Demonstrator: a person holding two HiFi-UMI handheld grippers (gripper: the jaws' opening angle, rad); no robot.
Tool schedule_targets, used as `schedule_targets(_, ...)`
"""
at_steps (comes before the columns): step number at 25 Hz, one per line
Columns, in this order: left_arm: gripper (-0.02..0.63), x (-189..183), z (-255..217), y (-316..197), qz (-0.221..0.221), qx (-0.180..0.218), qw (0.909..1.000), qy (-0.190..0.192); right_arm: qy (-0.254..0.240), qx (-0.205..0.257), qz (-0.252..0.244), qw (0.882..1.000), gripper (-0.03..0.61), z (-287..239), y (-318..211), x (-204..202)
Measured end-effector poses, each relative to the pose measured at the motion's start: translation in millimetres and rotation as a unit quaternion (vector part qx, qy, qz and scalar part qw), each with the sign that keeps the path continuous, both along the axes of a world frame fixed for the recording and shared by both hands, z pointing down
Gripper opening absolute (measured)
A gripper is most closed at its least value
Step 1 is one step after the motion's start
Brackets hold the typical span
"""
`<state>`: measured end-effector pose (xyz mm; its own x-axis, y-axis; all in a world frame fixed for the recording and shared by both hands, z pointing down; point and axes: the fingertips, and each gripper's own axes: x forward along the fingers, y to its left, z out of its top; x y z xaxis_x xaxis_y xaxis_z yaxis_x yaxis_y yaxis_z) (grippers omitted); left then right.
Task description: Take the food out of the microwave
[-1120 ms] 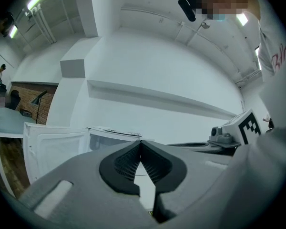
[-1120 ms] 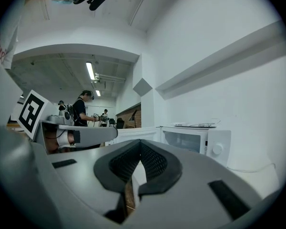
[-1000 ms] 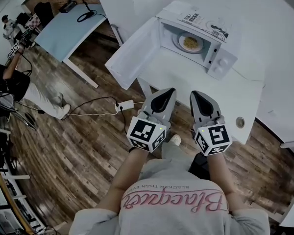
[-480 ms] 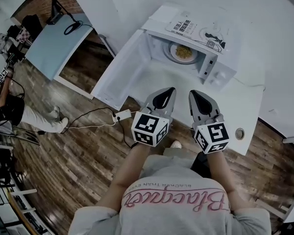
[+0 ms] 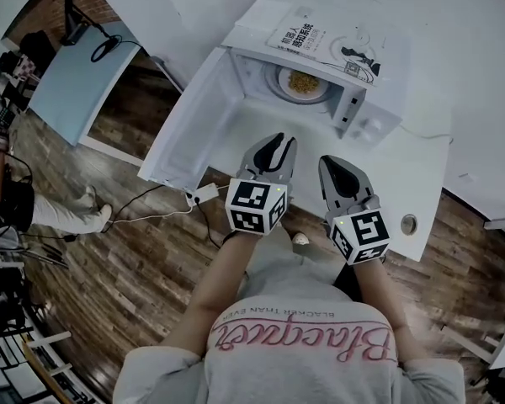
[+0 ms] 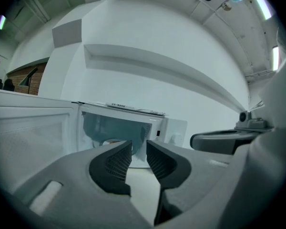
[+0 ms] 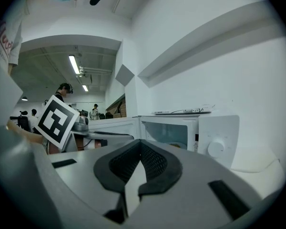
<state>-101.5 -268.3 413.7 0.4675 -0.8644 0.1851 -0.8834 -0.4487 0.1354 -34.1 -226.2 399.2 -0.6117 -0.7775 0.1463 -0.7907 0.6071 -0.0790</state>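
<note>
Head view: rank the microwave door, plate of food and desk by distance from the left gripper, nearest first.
From the left gripper (jaws opening, nothing between them):
1. microwave door, swung open just to its left.
2. plate of food, ahead, inside the microwave.
3. desk, far off to the left.

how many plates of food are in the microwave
1: a plate of food inside the open microwave, mid-cavity. Parts of the cavity are hidden, so more could be there.
</note>
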Motion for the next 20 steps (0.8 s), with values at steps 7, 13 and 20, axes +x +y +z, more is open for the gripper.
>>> schedule_targets(7,0.091,-7.4,20.5,-44.1,-0.005,-0.014,0.9998,-0.011,0.006,-0.007,0.014,1.000,0.011,7.3,-31.9,-0.8)
schedule_targets(13,0.091,-14.4,42.3,-94.5,-0.001,-0.040,0.9992,-0.009,0.016,-0.014,0.016,1.000,0.011,13.3,-63.9,-13.0)
schedule_targets(20,0.112,-18.0,76.3,-153.0,-0.019,-0.084,0.9960,-0.024,0.030,-0.038,0.018,0.999,0.011,31.3,-91.5,-23.5)
